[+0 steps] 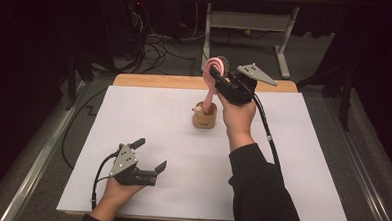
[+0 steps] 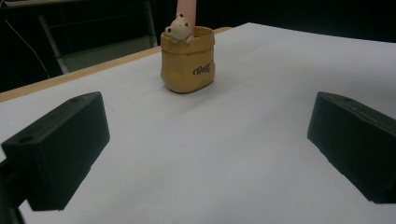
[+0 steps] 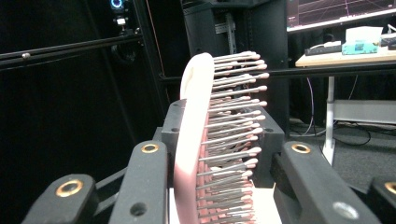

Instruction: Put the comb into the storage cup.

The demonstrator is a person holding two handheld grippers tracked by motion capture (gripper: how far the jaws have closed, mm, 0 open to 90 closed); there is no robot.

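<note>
We hold the pink hairbrush [image 1: 211, 78] by its head in the right gripper [image 1: 224, 80], jaws clenched on the bristled pad so the handle hangs down and can be steered. The handle's lower end sits inside the small tan cup [image 1: 204, 117] with the bear figure [image 2: 180, 29] on its rim, so the brush stands tilted just above the cup, leaning toward the far edge of the white table [image 1: 282, 159]. Gripping high, we judge, keeps the jaws clear of the cup's narrow mouth. Our left gripper [image 1: 149, 156] rests on the table well apart from the cup, nearer us, jaws spread and grasping nothing, likely kept out of the way
</note>
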